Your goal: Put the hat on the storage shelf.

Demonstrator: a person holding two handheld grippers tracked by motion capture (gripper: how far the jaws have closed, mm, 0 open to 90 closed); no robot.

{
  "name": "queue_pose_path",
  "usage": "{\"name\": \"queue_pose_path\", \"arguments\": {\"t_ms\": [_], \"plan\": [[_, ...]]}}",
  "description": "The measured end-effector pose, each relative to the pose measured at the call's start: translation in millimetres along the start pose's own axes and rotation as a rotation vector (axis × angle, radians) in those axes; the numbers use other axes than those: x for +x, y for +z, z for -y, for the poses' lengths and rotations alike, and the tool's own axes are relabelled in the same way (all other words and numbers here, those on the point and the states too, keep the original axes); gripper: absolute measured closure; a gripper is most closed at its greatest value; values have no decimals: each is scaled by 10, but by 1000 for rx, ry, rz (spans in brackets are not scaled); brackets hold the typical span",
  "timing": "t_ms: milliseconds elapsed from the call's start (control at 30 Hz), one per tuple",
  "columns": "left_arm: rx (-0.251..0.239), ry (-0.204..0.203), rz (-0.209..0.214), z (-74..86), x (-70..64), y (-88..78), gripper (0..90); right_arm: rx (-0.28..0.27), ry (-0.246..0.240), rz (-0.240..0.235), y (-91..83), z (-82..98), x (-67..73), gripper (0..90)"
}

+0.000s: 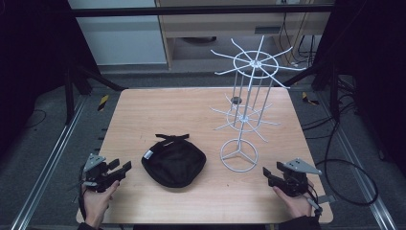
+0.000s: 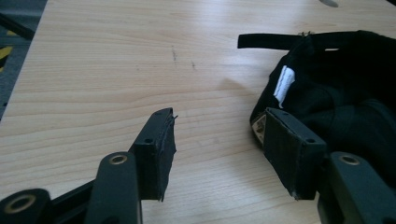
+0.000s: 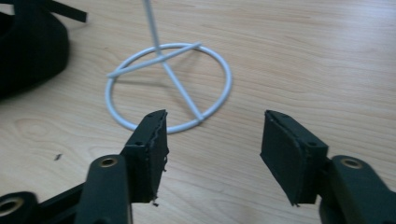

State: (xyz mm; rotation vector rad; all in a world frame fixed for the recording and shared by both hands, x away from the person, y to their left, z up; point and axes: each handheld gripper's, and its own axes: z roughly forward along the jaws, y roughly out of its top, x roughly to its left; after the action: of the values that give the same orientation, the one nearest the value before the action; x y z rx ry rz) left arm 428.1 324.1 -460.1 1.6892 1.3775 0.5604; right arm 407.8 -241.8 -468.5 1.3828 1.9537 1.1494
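1. High view: we hold the left gripper (image 1: 119,168) and right gripper (image 1: 269,175) low over the table (image 1: 143,110), jaws apart and empty, the black bag (image 1: 174,163) between them
2. Left gripper view: the bag (image 2: 345,98) sits just past our wide-open right-hand jaw
3. Right gripper view: the wire stand (image 3: 163,79) base ring lies just beyond our parted jaws

The high view is dim, with dark corners left and right. The desk (image 1: 201,115) is evenly lit from above; shadows are soft. Both gripper views are sharp.

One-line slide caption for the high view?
Open left gripper beside black cap; open right gripper near white wire rack.
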Motion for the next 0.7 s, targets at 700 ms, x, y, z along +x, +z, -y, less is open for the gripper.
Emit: {"name": "queue_pose_path", "arguments": {"t_ms": [700], "plan": [[-34, 34, 49, -131, -211, -4, 466, -35, -95, -173, 198, -298, 788, 494]]}}
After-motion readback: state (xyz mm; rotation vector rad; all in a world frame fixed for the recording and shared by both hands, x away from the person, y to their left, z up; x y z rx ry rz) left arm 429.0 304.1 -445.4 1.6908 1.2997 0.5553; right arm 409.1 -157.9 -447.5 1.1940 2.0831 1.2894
